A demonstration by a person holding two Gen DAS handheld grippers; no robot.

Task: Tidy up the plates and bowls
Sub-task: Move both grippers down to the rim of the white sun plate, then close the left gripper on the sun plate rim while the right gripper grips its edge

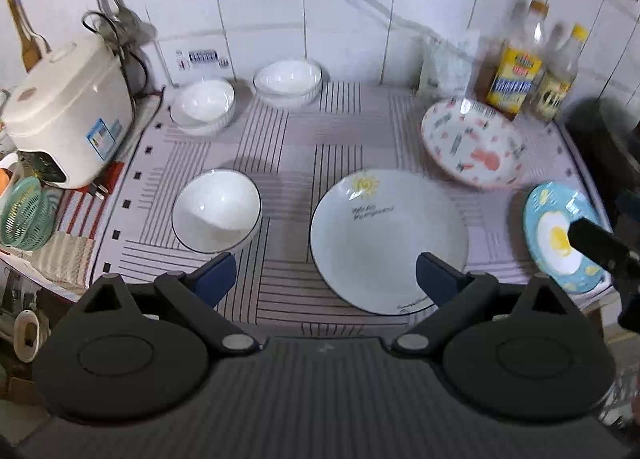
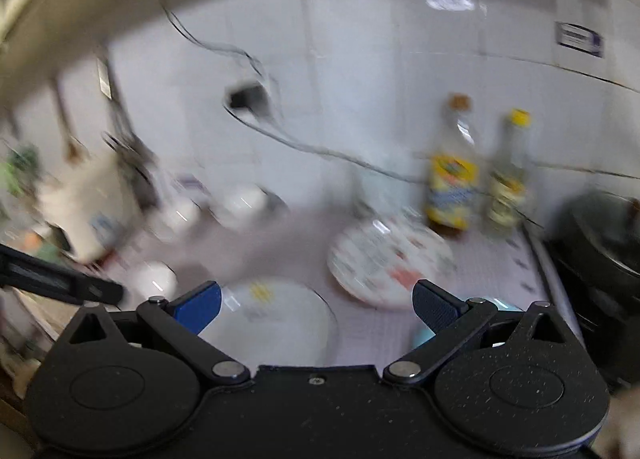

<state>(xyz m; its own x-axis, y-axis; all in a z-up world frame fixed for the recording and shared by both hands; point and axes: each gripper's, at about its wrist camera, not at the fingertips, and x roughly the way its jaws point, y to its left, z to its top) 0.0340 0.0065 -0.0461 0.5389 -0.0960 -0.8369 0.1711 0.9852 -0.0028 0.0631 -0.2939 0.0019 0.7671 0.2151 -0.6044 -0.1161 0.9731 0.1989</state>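
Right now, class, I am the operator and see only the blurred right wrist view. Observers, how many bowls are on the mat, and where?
Observer: Three. A black-rimmed bowl is at front left, and the left ribbed bowl and right ribbed bowl are at the back by the wall.
Operator: What is hidden behind my right finger?
Observer: A blue plate with a fried-egg print. The right gripper hangs over it, open.
Operator: And the left gripper?
Observer: The left gripper is open and empty, one finger over the sun plate.
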